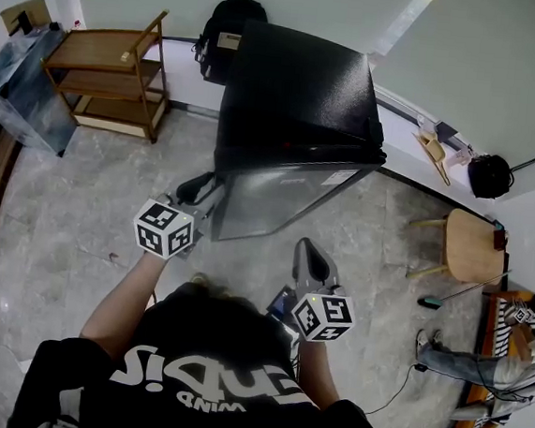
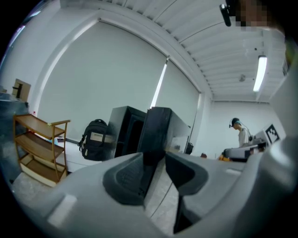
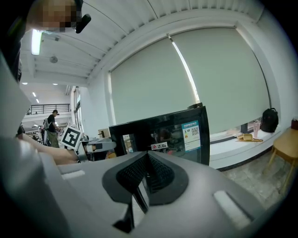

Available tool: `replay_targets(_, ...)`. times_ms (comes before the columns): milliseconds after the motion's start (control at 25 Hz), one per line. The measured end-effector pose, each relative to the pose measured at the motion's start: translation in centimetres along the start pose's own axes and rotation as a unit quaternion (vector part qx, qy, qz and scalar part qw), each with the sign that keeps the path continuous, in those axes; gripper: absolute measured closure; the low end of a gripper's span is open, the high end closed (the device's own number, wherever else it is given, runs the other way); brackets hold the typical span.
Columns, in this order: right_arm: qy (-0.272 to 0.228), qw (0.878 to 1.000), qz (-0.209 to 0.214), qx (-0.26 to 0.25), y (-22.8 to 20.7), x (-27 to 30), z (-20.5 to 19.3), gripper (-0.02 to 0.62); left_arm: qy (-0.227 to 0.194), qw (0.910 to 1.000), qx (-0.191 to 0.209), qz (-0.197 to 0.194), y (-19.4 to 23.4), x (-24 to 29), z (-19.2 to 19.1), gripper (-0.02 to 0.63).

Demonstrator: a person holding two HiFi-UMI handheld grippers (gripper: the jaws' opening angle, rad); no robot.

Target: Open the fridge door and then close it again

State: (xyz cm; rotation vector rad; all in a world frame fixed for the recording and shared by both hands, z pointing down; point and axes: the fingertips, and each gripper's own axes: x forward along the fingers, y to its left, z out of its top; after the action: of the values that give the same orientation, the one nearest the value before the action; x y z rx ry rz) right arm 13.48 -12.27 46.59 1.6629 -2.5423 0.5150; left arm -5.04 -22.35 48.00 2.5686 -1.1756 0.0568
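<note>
A black mini fridge [image 1: 298,89] stands on the floor ahead of me. Its glossy door [image 1: 288,196] is ajar, with the free edge at the left. My left gripper [image 1: 194,190] sits at that free edge. In the left gripper view the door's dark edge [image 2: 156,135] fills the gap between the pads of the left gripper [image 2: 153,167], which is shut on it; the dark fridge interior [image 2: 130,135] shows to its left. My right gripper [image 1: 307,254] hangs in front of the door, apart from it. In the right gripper view the right gripper [image 3: 148,172] is shut and empty, facing the door front [image 3: 177,135].
A wooden shelf rack [image 1: 106,80] stands at the back left, with a black backpack [image 1: 231,21] behind the fridge. A wooden stool [image 1: 472,245] stands to the right by the low white ledge [image 1: 415,143]. A person's legs [image 1: 479,365] show at the far right.
</note>
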Motion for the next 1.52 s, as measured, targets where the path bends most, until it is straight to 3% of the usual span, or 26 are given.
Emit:
replay_targets(640, -0.001, 1.000, -0.019, 0.005, -1.6, 1.5, 0.4, 0.598, 0.004, 0.9998, -0.001, 0.017, 4.6, 3.8, 1.6, 0.466)
replay_targets(1520, -0.003, 1.000, -0.021, 0.012, -3.1, 3.7, 0.8, 0.598, -0.002, 0.9995, -0.010, 0.029, 6.6, 6.0, 2.4, 0.477)
